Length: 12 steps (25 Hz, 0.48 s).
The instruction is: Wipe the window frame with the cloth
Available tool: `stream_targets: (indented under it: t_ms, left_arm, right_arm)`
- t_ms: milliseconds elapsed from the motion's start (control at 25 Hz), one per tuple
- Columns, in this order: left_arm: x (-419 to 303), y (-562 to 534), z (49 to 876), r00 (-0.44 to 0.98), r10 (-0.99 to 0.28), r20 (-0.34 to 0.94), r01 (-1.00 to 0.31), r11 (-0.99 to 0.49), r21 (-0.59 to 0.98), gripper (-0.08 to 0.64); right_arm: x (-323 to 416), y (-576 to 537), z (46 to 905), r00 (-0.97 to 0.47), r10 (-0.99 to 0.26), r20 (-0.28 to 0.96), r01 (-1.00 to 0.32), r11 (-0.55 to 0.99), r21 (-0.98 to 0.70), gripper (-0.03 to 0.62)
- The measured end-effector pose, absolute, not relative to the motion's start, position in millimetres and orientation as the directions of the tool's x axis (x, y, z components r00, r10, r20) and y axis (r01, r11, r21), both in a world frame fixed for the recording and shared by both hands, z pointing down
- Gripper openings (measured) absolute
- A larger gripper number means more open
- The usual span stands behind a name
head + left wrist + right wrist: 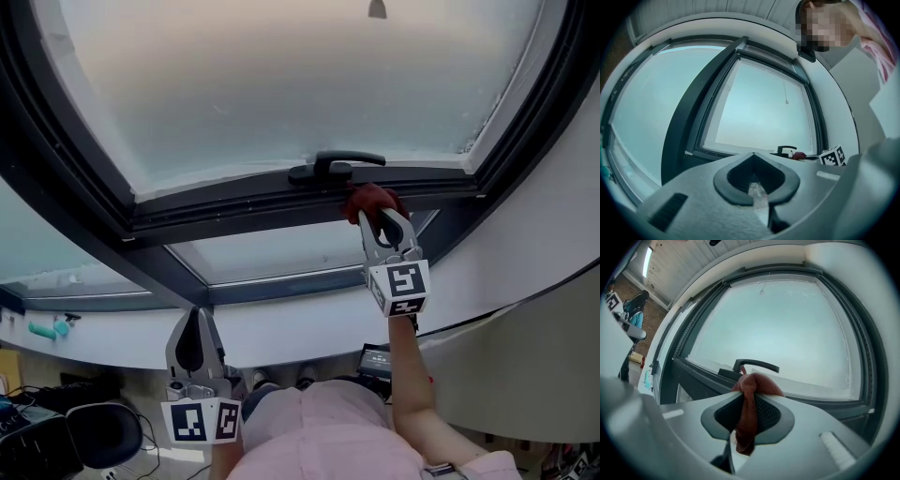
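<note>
A dark red cloth (372, 200) is bunched against the dark window frame (244, 211), just below the black window handle (336, 166). My right gripper (379, 217) is shut on the cloth and holds it up at the frame's lower bar. In the right gripper view the cloth (751, 405) hangs pinched between the jaws, with the handle (755, 365) just beyond. My left gripper (194, 323) is low at the left, away from the window, its jaws closed with nothing held. The left gripper view shows the frame (696, 108) and the far cloth (800, 155).
Frosted glass (291, 84) fills the frame above. A second lower pane (281, 253) sits under the bar. A white sill (281, 328) runs below, with a white wall (553, 244) at the right. An office chair (94, 436) and desk clutter stand at the bottom left.
</note>
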<state>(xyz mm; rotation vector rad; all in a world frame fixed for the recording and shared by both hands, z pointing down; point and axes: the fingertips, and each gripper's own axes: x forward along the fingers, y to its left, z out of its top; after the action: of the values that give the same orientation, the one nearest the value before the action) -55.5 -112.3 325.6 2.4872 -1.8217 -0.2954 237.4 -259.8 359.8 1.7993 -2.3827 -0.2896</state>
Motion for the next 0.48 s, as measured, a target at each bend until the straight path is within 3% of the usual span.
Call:
stream_targets:
  t_ms: [480]
  left_arm:
    - [-34.6, -120.7, 329.0, 0.309, -0.943, -0.124, -0.934, -0.326, 0.145, -0.005]
  right_arm:
    - [310.1, -261.3, 360.1, -0.156, -0.988, -0.015, -0.966, 0.149, 0.211, 0.069]
